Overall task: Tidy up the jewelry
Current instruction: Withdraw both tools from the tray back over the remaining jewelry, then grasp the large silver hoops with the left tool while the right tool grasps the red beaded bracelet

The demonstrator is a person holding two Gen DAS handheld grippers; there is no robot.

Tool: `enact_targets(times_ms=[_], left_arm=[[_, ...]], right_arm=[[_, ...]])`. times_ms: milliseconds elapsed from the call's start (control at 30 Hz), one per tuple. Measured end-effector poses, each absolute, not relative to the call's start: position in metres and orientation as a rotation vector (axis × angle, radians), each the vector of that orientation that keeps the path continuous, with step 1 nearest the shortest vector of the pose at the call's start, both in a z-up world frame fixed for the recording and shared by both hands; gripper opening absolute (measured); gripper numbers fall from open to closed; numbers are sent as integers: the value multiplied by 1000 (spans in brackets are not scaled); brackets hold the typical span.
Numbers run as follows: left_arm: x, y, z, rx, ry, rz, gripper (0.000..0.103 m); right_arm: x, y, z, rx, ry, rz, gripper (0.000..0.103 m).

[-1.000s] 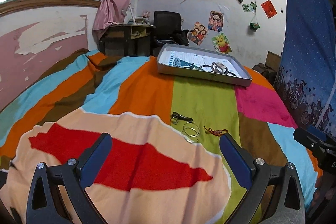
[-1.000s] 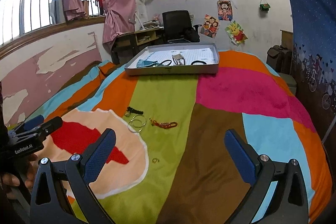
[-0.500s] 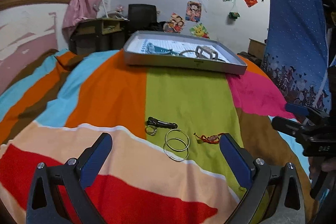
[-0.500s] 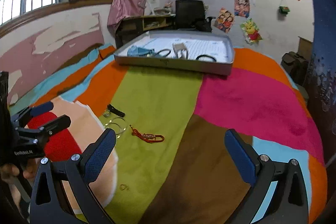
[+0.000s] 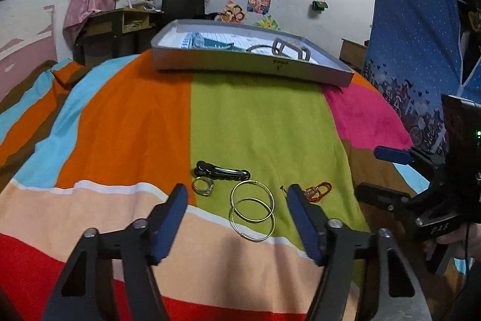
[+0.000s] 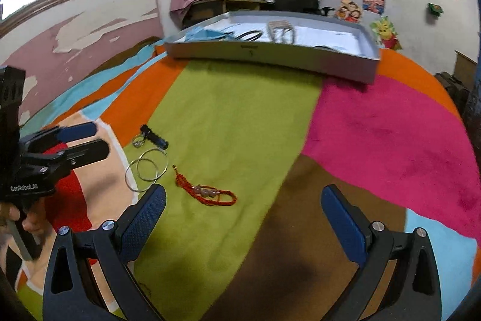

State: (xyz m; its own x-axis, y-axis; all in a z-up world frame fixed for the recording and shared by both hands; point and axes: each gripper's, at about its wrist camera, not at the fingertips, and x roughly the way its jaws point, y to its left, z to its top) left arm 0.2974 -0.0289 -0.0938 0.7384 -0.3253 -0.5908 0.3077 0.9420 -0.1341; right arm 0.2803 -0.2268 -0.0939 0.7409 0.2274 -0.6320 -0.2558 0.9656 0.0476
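Observation:
On the striped bedspread lie a black hair clip [image 5: 221,170], a small silver ring [image 5: 203,186], two gold hoops [image 5: 252,209] and a red cord bracelet [image 5: 317,190] with beads. My left gripper [image 5: 237,197] hovers low over the hoops. Its jaws are closing, and the hoops lie on the cloth just ahead between the tips, untouched. My right gripper [image 6: 243,194] is wide open above the bracelet [image 6: 207,193], which lies near its left finger. The hoops [image 6: 147,169] and the clip [image 6: 154,137] sit further left. A grey tray [image 5: 249,65] holding some pieces stands at the far end.
A person's hand [image 6: 18,218] holds the left gripper's handle at the left of the right wrist view. The right gripper's fingers [image 5: 387,170] reach in from the right in the left wrist view. A desk [image 5: 120,26], a chair and a blue curtain [image 5: 415,50] stand beyond the bed.
Both grippers have come forward and down toward the jewelry, which now looks much larger. The left gripper's jaws have narrowed. The right gripper's jaws stay wide.

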Motion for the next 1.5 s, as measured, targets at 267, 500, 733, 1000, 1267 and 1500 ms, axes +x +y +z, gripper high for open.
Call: enact_targets(times_ms=[267, 500, 733, 1000, 1267, 1500], left_arm=[[318, -23, -111, -113, 726, -403, 48], [325, -33, -124, -91, 795, -418, 41], [324, -41, -130, -53, 839, -391, 28], [325, -39, -134, -105, 876, -411, 8], [320, -45, -132, -102, 860, -431, 4], [316, -47, -126, -114, 873, -443, 3]], right_arm=[[299, -209, -110, -83, 733, 348, 80], [313, -200, -123, -79, 775, 376, 65], [314, -193, -134, -102, 815, 386, 61], [313, -190, -139, -126, 838, 395, 54], [313, -193, -139, -109, 843, 393, 35], [314, -196, -139, -81, 845, 405, 15]])
